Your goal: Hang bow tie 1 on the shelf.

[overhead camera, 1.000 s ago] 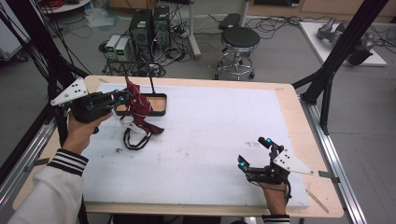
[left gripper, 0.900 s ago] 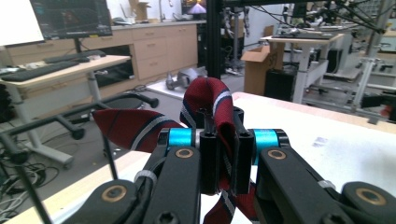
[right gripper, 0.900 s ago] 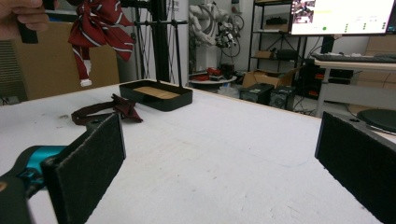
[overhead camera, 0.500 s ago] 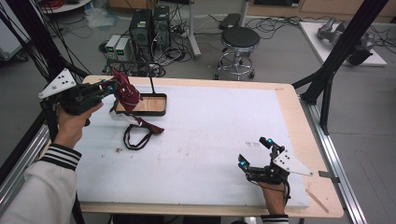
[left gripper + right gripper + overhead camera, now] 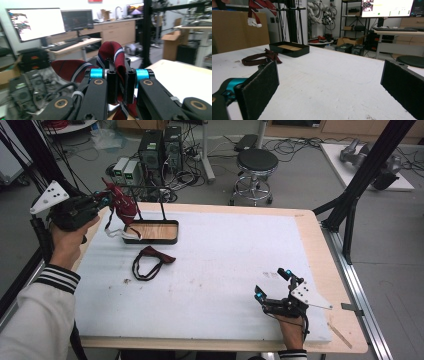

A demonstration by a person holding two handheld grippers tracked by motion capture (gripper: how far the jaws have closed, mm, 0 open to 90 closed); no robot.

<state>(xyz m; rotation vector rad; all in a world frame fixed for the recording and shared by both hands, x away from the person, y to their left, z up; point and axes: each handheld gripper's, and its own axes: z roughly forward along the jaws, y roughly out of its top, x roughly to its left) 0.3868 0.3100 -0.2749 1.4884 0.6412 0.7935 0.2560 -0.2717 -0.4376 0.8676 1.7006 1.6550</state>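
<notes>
- The desk point(image 5: 320, 245) carries a white pad that reaches almost to its wooden rim; the bare wood shows as a narrow strip along the right and near edges
- Most of the pad lies bare between the two hands, a wide free stretch across the middle and the far right
- A black tray point(image 5: 152, 231) with a wooden floor and a thin upright rack sits at the far left corner, close to the desk's far edge
- A dark red bow tie point(image 5: 150, 261) with its black strap lies flat on the pad just in front of the tray
- The left gripper point(image 5: 102, 200) is held up off the desk beyond its left edge, pointing level toward the rack; its jaws are clamped on a red striped tie point(image 5: 122, 205), whose tail hangs down over the tray's left end
- The right gripper point(image 5: 274, 284) rests low near the desk's near right corner, well apart from the tray, aimed across the pad; its jaws stand wide apart with nothing between them
</notes>
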